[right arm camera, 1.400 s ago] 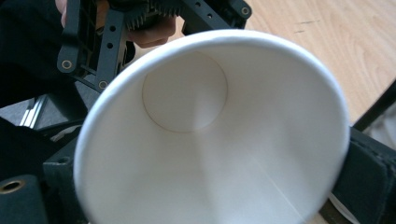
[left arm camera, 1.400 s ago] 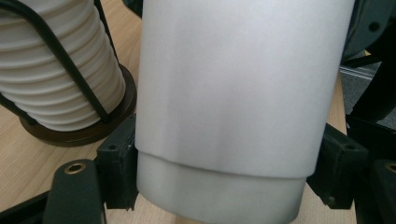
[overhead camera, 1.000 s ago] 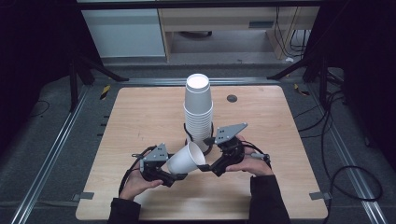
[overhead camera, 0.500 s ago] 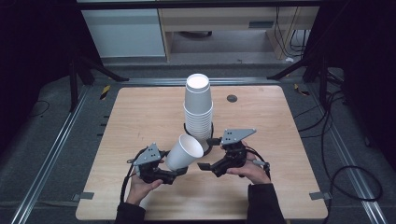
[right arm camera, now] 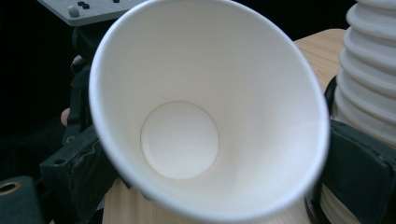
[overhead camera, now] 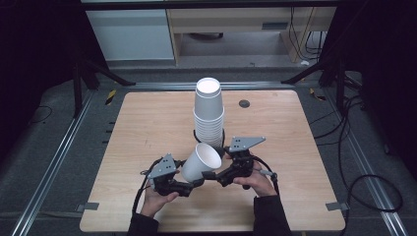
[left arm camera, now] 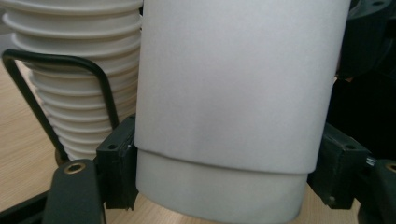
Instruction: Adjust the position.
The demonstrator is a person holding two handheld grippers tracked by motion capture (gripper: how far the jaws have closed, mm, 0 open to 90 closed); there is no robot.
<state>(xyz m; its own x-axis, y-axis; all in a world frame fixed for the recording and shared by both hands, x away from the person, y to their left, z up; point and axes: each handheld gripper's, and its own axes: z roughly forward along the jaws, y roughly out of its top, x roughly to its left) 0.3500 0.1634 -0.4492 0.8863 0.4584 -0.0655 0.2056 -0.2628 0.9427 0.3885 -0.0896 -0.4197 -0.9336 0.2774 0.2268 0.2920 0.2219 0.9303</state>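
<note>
One white paper cup [overhead camera: 200,162] hangs tilted above the table's front middle, mouth turned up and to the right. My left gripper [overhead camera: 191,184] is shut on its lower wall, the pads [left arm camera: 116,158] pressing both sides of the cup [left arm camera: 233,93]. My right gripper [overhead camera: 216,175] comes in from the right, its jaws set against both sides of the wall near the rim. The right gripper view looks straight into the cup [right arm camera: 210,93]. Just behind stands a tall stack of upturned white cups [overhead camera: 208,110] in a black wire holder [left arm camera: 100,79].
The wooden table [overhead camera: 147,123] has a small dark round fitting [overhead camera: 244,103] behind and to the right of the stack. Metal rails run along the floor on both sides. A pale cabinet [overhead camera: 133,34] stands beyond the far edge.
The cup has risen and tipped so that its mouth faces more upward and rightward. Both hands have drawn slightly toward the front edge, away from the stack.
</note>
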